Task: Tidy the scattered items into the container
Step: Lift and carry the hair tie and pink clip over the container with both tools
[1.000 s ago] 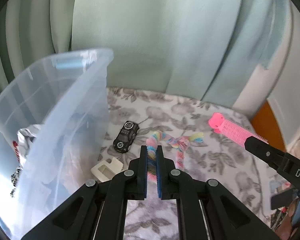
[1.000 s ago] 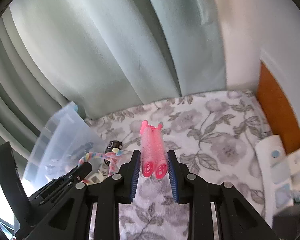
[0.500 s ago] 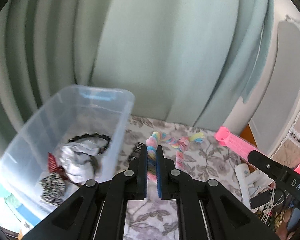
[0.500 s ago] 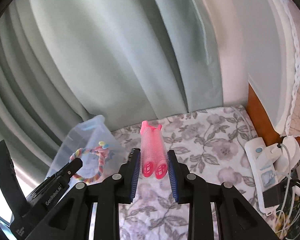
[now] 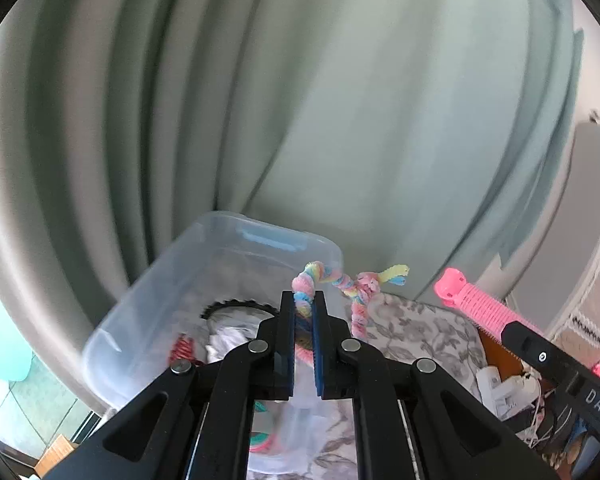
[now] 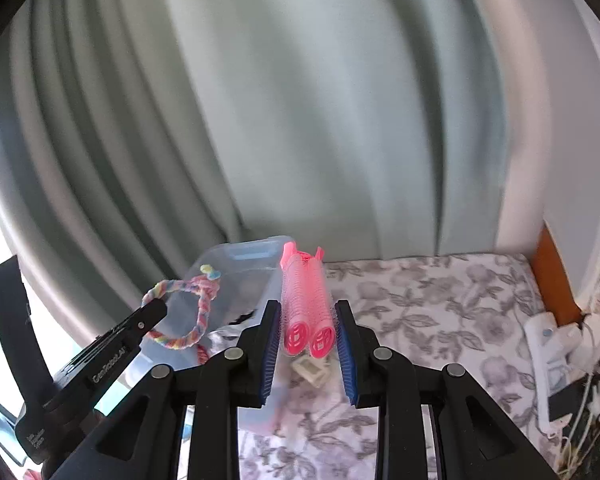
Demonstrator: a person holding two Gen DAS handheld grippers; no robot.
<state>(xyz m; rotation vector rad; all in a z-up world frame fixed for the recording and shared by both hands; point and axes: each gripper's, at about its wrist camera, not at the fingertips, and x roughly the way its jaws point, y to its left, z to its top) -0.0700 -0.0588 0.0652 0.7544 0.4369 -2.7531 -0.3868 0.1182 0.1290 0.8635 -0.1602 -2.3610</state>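
Note:
My left gripper [image 5: 303,300] is shut on a pastel rainbow twisted loop [image 5: 356,292] and holds it in the air over the right rim of the clear plastic bin [image 5: 148,292]. The loop also shows in the right wrist view [image 6: 198,312], hanging in front of the bin [image 6: 240,260]. My right gripper [image 6: 307,316] is shut on a pair of pink hair rollers [image 6: 303,300], held above the floral cloth just right of the bin. The rollers show at the right in the left wrist view [image 5: 476,300]. The bin holds a black toothed ring [image 5: 236,305], white crumpled stuff and a red item.
A small white block [image 6: 312,370] lies on the floral tablecloth [image 6: 420,312] below the rollers. A white power strip with plugs and cables [image 6: 548,360] sits at the right edge. Pale green curtains hang behind the table.
Both grippers have risen and tilted up, carrying their loads. The left gripper with the loop has moved left over the bin's rim; the toy car is out of view.

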